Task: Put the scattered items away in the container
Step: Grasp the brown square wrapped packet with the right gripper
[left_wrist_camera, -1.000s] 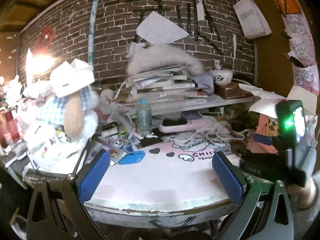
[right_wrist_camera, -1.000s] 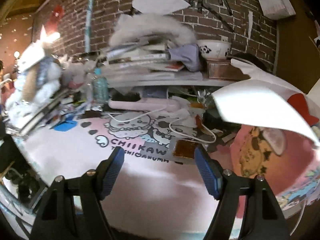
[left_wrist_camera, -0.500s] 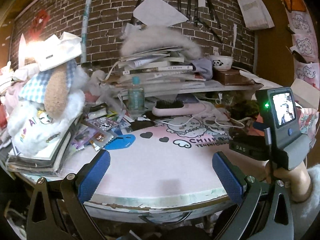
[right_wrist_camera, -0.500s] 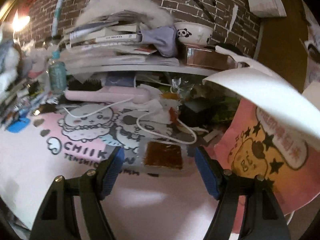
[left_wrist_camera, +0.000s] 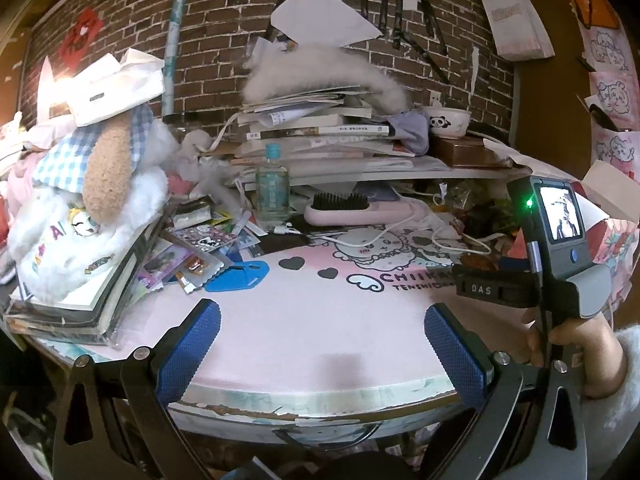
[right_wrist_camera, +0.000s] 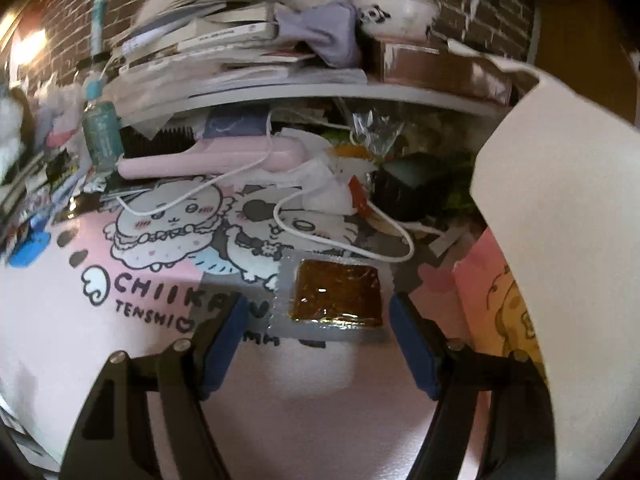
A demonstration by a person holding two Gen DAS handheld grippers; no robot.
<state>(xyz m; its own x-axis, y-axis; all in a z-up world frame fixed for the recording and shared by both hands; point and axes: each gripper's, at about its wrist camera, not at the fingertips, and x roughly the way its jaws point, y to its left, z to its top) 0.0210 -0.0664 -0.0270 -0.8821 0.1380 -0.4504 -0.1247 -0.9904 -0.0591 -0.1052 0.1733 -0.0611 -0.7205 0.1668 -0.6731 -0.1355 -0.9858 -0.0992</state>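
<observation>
A clear snack packet with a brown square inside (right_wrist_camera: 334, 300) lies flat on the pink cartoon desk mat (right_wrist_camera: 100, 340). My right gripper (right_wrist_camera: 320, 344) is open, its blue pads on either side of the packet's near edge, just above the mat. A pink paper bag with a white flap (right_wrist_camera: 560, 208) stands at the right, close to the packet. My left gripper (left_wrist_camera: 320, 348) is open and empty over the mat's front edge (left_wrist_camera: 312, 392). The right gripper's body with its lit screen (left_wrist_camera: 560, 236) shows at the right of the left wrist view.
White cables (right_wrist_camera: 304, 232), a pink hairbrush (left_wrist_camera: 356, 210), a bottle (left_wrist_camera: 272, 188) and crumpled wrappers lie behind the packet. A plush toy on books (left_wrist_camera: 88, 208), small packets and a blue tag (left_wrist_camera: 238, 276) crowd the left. A loaded shelf (left_wrist_camera: 400, 174) runs along the brick wall.
My right gripper has moved forward and down to the snack packet, which now sits between its pads. The left gripper has swung slightly and stayed open.
</observation>
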